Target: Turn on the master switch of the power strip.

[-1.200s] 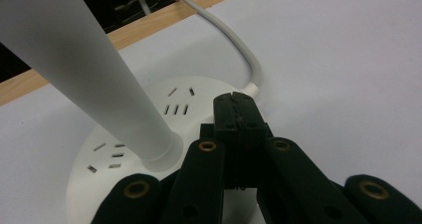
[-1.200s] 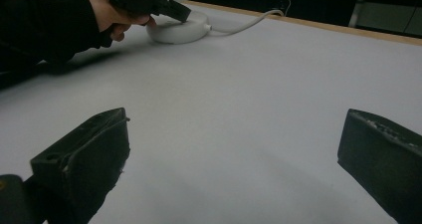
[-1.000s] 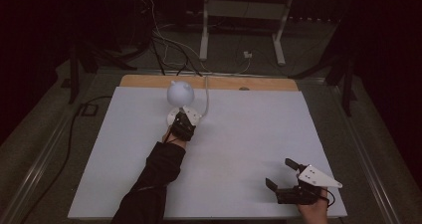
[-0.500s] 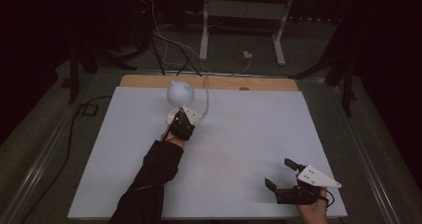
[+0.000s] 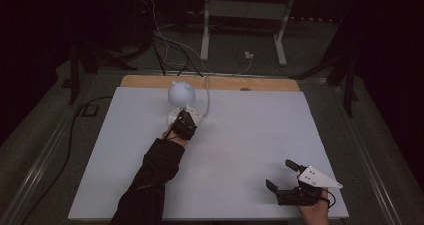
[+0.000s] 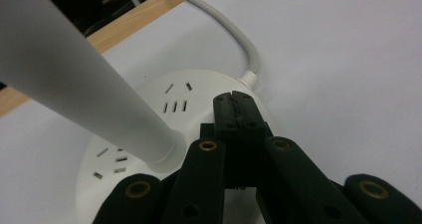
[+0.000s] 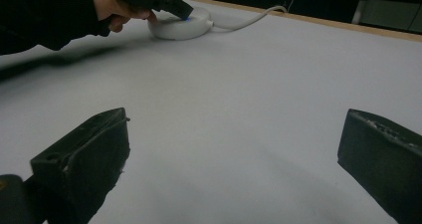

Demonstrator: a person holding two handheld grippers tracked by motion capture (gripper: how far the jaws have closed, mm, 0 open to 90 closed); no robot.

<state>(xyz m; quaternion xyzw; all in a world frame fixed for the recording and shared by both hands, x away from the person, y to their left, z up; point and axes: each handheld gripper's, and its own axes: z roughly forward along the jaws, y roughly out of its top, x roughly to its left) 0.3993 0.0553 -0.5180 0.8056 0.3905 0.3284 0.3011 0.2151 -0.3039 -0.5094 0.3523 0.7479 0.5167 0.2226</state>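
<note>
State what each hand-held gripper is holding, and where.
Nothing held. The left hand-held gripper is shut empty, tips over the round white lamp base. The right hand-held gripper is open over the table.

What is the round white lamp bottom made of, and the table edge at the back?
The lamp base looks like smooth, matte white plastic: moulded socket slots, even colour. The back table edge looks like bare wood: tan, with faint grain in the left gripper view. The closed left gripper sits on the base.
</note>
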